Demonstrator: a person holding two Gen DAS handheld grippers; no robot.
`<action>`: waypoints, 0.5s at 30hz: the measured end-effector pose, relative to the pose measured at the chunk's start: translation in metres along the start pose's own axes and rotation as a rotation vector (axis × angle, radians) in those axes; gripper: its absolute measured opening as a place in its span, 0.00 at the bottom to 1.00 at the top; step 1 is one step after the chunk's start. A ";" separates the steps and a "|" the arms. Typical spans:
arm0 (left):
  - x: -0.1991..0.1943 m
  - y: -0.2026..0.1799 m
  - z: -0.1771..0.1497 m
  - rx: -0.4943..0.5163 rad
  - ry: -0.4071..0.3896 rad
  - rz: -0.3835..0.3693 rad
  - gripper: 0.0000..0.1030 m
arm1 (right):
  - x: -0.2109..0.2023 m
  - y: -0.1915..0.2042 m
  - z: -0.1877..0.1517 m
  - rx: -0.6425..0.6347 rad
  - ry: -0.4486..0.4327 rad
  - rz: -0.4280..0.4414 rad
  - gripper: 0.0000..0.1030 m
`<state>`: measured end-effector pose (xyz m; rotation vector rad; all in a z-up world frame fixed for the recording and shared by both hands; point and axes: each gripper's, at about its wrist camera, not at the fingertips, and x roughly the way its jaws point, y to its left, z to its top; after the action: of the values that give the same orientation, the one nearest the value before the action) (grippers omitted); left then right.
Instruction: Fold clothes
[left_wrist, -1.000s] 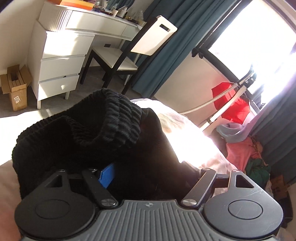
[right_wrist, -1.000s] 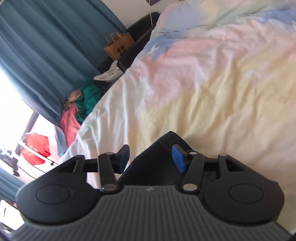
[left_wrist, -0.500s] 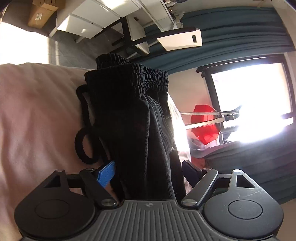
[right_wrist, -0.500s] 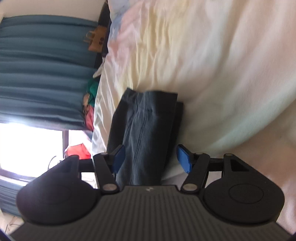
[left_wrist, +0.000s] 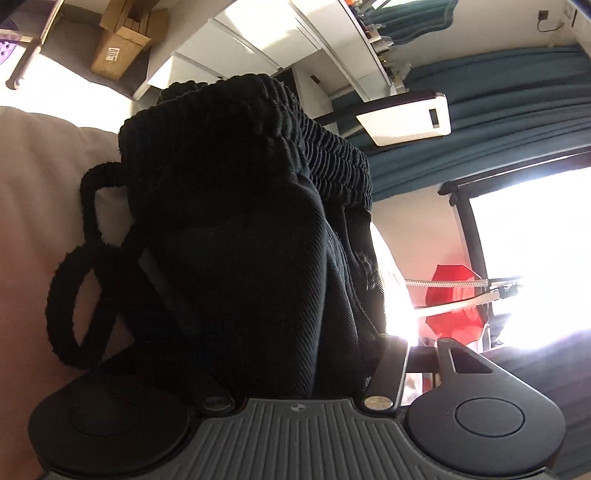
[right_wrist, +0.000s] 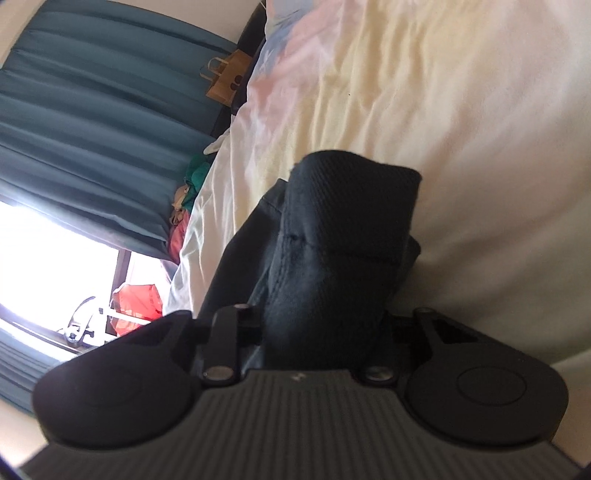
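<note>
While the black trousers (left_wrist: 236, 258) are lying bunched on the pastel bedsheet (right_wrist: 424, 92), both grippers are biting into them. The left gripper (left_wrist: 295, 354) has just been closing, and its jaws are now pinching a thick wad of finely ribbed twill just below the elasticated waistband (left_wrist: 295, 122), whose deep gathered ridges are standing up in a rounded hump. A fuzzy black drawstring (left_wrist: 70, 295) is curling in two loops over the pale pink sheet beside it. The right gripper (right_wrist: 321, 332) has also just been closing, its jaws now clamping a folded, stitched hem end of the same garment; the fingertips are buried in cloth. That end is rising as a blunt, squared-off flap with a seam line across it. Behind, teal curtains (right_wrist: 92, 122) are hanging in soft vertical pleats.
</note>
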<state>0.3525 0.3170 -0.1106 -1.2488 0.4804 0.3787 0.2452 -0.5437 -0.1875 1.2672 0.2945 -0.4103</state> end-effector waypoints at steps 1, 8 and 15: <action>0.000 -0.003 0.003 0.004 0.003 0.006 0.38 | 0.000 0.002 0.001 0.003 -0.005 0.000 0.24; -0.052 -0.031 0.028 0.131 0.051 -0.084 0.16 | -0.020 0.022 0.013 -0.032 -0.018 -0.007 0.13; -0.135 -0.048 0.034 0.142 0.045 -0.075 0.15 | -0.060 0.001 0.008 0.038 0.007 -0.011 0.12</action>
<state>0.2689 0.3345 0.0086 -1.1358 0.4892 0.2485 0.1925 -0.5433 -0.1585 1.3045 0.3012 -0.4228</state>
